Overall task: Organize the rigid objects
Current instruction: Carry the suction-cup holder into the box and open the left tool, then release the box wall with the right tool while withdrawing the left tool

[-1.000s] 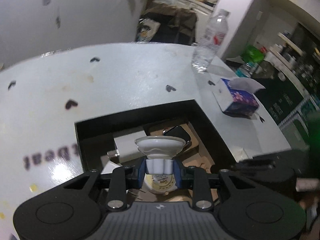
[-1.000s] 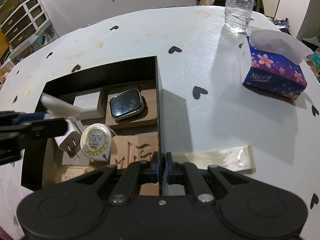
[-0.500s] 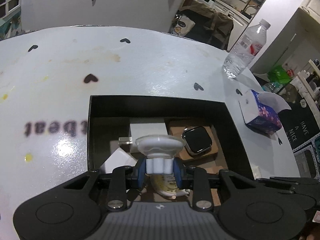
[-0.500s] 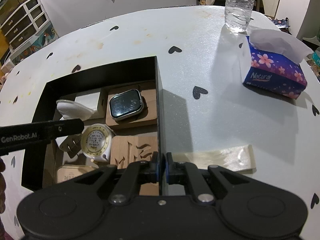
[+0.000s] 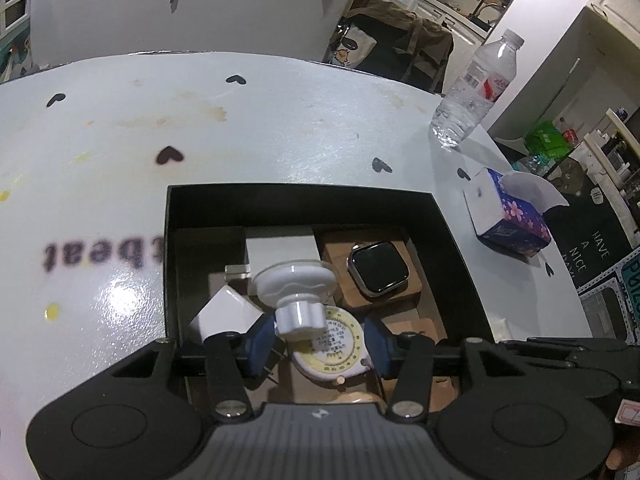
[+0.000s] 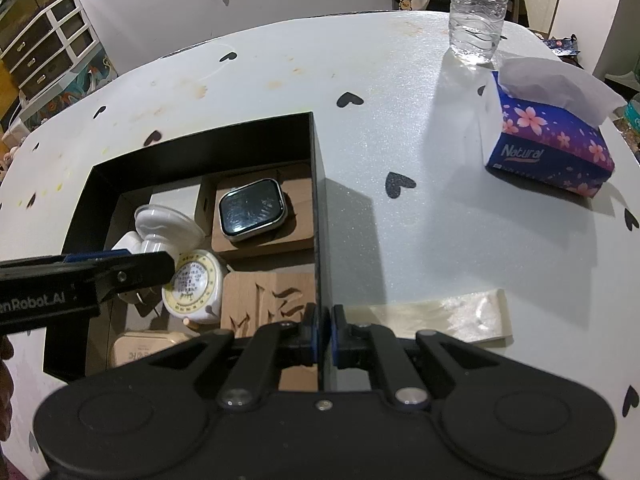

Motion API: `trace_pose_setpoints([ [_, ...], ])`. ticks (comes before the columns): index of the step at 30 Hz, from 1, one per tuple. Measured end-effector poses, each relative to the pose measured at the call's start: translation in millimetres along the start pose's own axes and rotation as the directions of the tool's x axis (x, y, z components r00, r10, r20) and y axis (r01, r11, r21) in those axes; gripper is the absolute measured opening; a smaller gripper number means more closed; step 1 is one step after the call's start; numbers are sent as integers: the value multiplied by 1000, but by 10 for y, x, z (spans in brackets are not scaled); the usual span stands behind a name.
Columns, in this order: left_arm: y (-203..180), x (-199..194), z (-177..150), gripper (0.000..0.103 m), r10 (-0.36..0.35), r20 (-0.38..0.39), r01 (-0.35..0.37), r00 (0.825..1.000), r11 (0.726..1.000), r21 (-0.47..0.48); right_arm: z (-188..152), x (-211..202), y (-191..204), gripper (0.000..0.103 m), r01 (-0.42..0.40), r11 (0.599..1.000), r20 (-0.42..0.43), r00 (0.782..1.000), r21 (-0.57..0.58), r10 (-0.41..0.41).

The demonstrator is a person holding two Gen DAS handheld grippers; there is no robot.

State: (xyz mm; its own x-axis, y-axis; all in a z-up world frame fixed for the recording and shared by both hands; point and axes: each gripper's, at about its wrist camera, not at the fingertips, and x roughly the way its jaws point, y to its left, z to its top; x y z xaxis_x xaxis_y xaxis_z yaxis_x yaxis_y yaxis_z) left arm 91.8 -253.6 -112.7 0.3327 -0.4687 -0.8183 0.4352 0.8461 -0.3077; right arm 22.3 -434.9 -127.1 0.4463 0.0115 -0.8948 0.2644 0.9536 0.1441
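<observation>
A black box (image 5: 304, 208) (image 6: 200, 140) on the white table holds several items. A white suction-cup knob (image 5: 296, 284) (image 6: 166, 224) sits in it, free between the jaws of my left gripper (image 5: 318, 338), which is open just above the box. Beside it lie a round yellow tape measure (image 5: 334, 344) (image 6: 196, 284), a smartwatch (image 5: 378, 268) (image 6: 252, 208) on a brown block, a white charger (image 5: 224, 312) and a carved wooden tile (image 6: 268, 304). My right gripper (image 6: 323, 334) is shut on the box's right wall (image 6: 320, 240).
A blue tissue box (image 6: 548, 140) (image 5: 512, 216) and a water bottle (image 6: 478, 4) (image 5: 476, 88) stand on the table to the right. A clear plastic strip (image 6: 440, 316) lies near the front edge. A floor mat and shelves lie beyond the table's right edge.
My left gripper opened and let go of the white suction-cup knob, which now rests in the box. The right gripper has not moved.
</observation>
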Motion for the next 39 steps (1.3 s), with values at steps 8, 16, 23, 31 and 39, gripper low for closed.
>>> trace_pose_setpoints([
  [8,-18,-167,-58,57,-6,10,6,1000,1000,2,1,0,2,7,0,1000,0,1000,-1,0],
  [16,-42,-464,-125,77,14,36,-15,999,999,39,1,-1,5,7,0,1000,0,1000,-3,0],
  [23,-16,-788,-212,97,50,76,-54,996,997,46,2,-1,13,7,-1,1000,0,1000,-8,1],
  [31,40,-1113,-323,103,84,103,-87,991,996,33,-2,-6,18,7,1,1000,-1,1000,-18,-1],
  [39,35,-1286,-433,103,91,128,-93,988,996,12,6,-41,-14,17,17,1000,10,1000,-2,-17],
])
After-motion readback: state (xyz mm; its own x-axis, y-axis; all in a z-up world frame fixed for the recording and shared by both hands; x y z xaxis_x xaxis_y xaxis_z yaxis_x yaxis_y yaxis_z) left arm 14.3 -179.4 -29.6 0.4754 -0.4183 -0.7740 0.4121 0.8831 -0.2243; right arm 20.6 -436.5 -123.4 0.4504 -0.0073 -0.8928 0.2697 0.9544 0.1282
